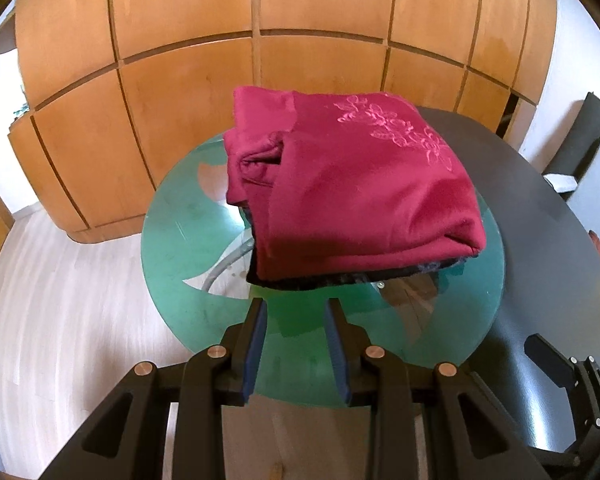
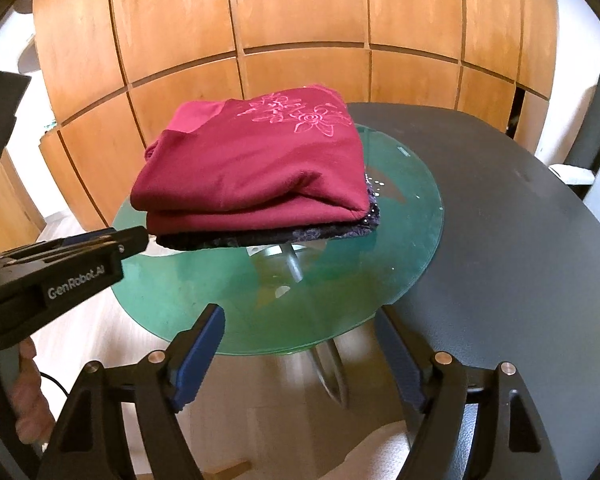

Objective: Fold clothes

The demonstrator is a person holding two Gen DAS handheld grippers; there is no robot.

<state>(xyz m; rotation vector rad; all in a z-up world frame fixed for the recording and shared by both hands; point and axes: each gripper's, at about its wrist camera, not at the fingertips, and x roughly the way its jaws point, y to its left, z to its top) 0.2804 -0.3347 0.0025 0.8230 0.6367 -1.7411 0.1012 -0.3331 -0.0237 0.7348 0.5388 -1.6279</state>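
A folded crimson garment [image 1: 352, 184] with pink flower embroidery lies on top of a dark folded garment [image 1: 340, 280], both on a round green glass top [image 1: 180, 248]. My left gripper [image 1: 296, 306] hovers just short of the stack's near edge, its blue-padded fingers apart with nothing between them. In the right wrist view the same crimson garment [image 2: 252, 172] rests on the dark one [image 2: 268, 238]. My right gripper [image 2: 298, 316] is open wide over the glass [image 2: 340, 280], short of the stack. The left gripper [image 2: 100, 248] reaches in from the left near the stack's corner.
The glass disc joins a dark oval table [image 2: 500, 220] to the right. A wooden panelled cabinet wall [image 1: 260, 60] stands behind. A dark chair [image 1: 580, 136] sits at the far right. Pale wood floor [image 1: 60, 300] shows below left. The right gripper's finger [image 1: 548, 356] shows at the lower right.
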